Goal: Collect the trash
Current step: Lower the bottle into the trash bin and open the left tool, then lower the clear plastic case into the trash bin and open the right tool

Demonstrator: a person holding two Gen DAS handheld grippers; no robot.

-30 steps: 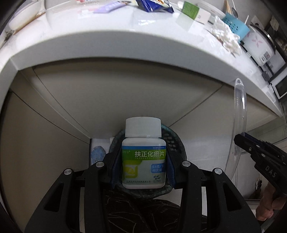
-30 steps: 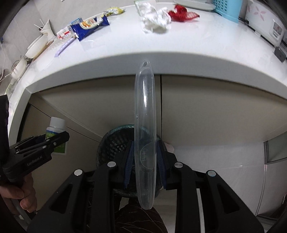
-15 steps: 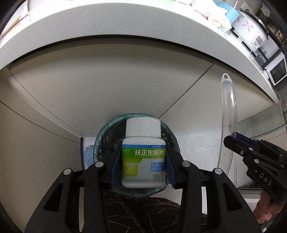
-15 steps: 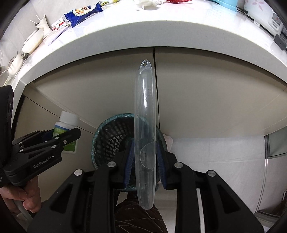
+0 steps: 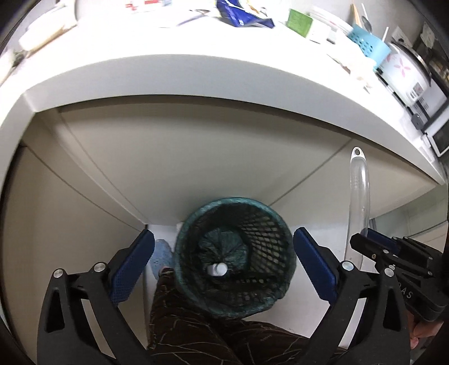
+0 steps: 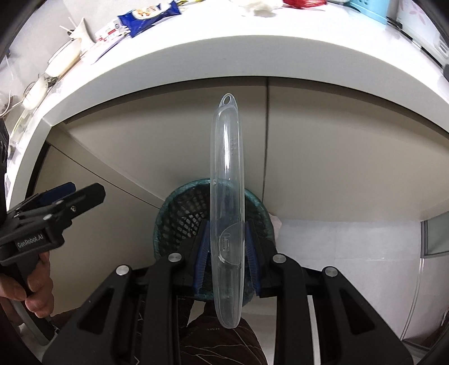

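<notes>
Left wrist view: left gripper hangs over the bin, fingers opening wide and empty, so the bottle lies inside; right gripper pinches a clear case above the bin, likely next to drop; wrappers remain on the bench.

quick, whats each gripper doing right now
left gripper: jaws opening, nothing between them; the bottle lies in the bin.
right gripper: shut on the clear case.
</notes>
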